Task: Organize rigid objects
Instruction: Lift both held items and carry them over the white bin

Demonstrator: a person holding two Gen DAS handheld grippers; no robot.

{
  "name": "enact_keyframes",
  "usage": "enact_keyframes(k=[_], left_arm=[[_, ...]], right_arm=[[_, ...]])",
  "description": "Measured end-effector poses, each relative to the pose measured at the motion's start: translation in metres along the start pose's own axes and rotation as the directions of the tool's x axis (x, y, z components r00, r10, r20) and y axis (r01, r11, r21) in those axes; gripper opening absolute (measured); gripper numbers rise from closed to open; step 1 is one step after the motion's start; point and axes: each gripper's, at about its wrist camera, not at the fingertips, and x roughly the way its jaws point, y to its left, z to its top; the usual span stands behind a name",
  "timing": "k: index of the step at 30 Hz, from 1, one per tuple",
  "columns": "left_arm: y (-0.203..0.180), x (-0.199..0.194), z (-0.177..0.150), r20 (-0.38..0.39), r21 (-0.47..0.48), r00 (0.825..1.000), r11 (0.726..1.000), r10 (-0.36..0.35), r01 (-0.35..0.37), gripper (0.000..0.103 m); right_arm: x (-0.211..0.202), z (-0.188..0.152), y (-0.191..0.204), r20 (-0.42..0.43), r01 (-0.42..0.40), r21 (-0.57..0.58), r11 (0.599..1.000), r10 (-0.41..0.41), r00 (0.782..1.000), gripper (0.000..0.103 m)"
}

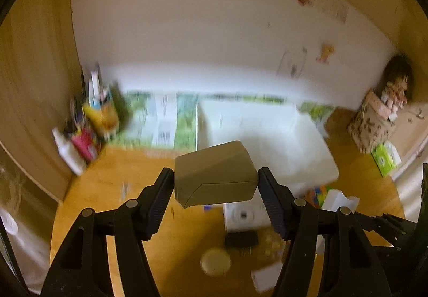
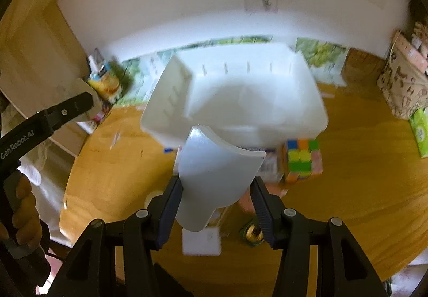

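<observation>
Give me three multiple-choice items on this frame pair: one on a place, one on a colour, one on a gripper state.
1. Where is the colour cube?
A. on the wooden table by the white bin's front corner
B. inside the bin
C. in a gripper

2. What colour is the block in the left gripper?
A. red
B. beige-grey
C. green

3. What is the right gripper doing?
A. open, nothing held
B. shut on the cube
C. shut on a white scoop-shaped piece

Answers: 1 A, it sits on the table beside the white bin. 2 B, both pads clamp a beige-grey block. 3 C, the piece sits between its fingers.
</observation>
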Motion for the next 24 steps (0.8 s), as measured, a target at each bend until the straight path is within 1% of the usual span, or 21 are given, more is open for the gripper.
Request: enact_keyframes(k=[3, 4, 7, 9, 11, 14, 16, 18, 20, 22, 24], left_arm=[[-0.005, 0.001, 0.008, 0.093, 0.003, 0.996, 1.0, 0.015, -0.016, 0.068], [-0.007, 0.003, 0.012, 0.114, 0.007, 0.993, 1.0, 0.025, -0.026, 0.068], [-0.015, 0.009, 0.02, 0.152, 0.011, 0.988, 0.999, 0.041, -0.043, 0.068], [-0.018, 0.013, 0.025, 0.179, -0.002, 0.983, 0.999, 0.037, -0.037, 0.068], [-0.022, 0.017, 0.029, 0.221, -0.024, 0.975, 0.999, 0.034, -0.029, 0.068], [-0.031, 0.024, 0.034, 0.276, -0.023, 0.96, 0.999, 0.045, -0.04, 0.068], [-0.038, 0.032, 0.037, 0.31, -0.019, 0.949, 0.999, 0.051, -0.047, 0.068], [-0.044, 0.04, 0.038, 0.322, -0.013, 0.945, 0.998, 0.058, -0.057, 0.068], [-0.05, 0.055, 0.042, 0.286, -0.008, 0.955, 0.997, 0.072, -0.073, 0.068], [-0.053, 0.07, 0.045, 0.246, -0.02, 0.967, 0.998, 0.068, -0.065, 0.068], [-0.054, 0.079, 0.044, 0.235, -0.032, 0.969, 0.997, 0.071, -0.065, 0.068]], right_arm=[[0.001, 0.009, -0.007, 0.036, -0.011, -0.002, 1.0, 0.011, 0.999, 0.054], [0.002, 0.012, -0.01, 0.047, -0.011, -0.006, 1.0, 0.011, 0.999, 0.054], [0.006, 0.023, -0.018, 0.078, -0.02, -0.01, 1.0, 0.021, 0.997, 0.054], [0.008, 0.032, -0.024, 0.107, -0.038, -0.016, 0.999, 0.04, 0.993, 0.054], [0.01, 0.038, -0.028, 0.144, -0.05, -0.03, 0.998, 0.054, 0.988, 0.054], [0.017, 0.049, -0.038, 0.206, -0.079, -0.046, 0.996, 0.087, 0.975, 0.054], [0.025, 0.055, -0.045, 0.233, -0.109, -0.047, 0.993, 0.117, 0.965, 0.054], [0.035, 0.061, -0.051, 0.255, -0.127, -0.056, 0.99, 0.137, 0.957, 0.054], [0.045, 0.065, -0.054, 0.278, -0.131, -0.069, 0.989, 0.145, 0.95, 0.054], [0.055, 0.068, -0.058, 0.293, -0.134, -0.075, 0.988, 0.151, 0.944, 0.054], [0.065, 0.071, -0.063, 0.299, -0.143, -0.068, 0.987, 0.157, 0.941, 0.054]])
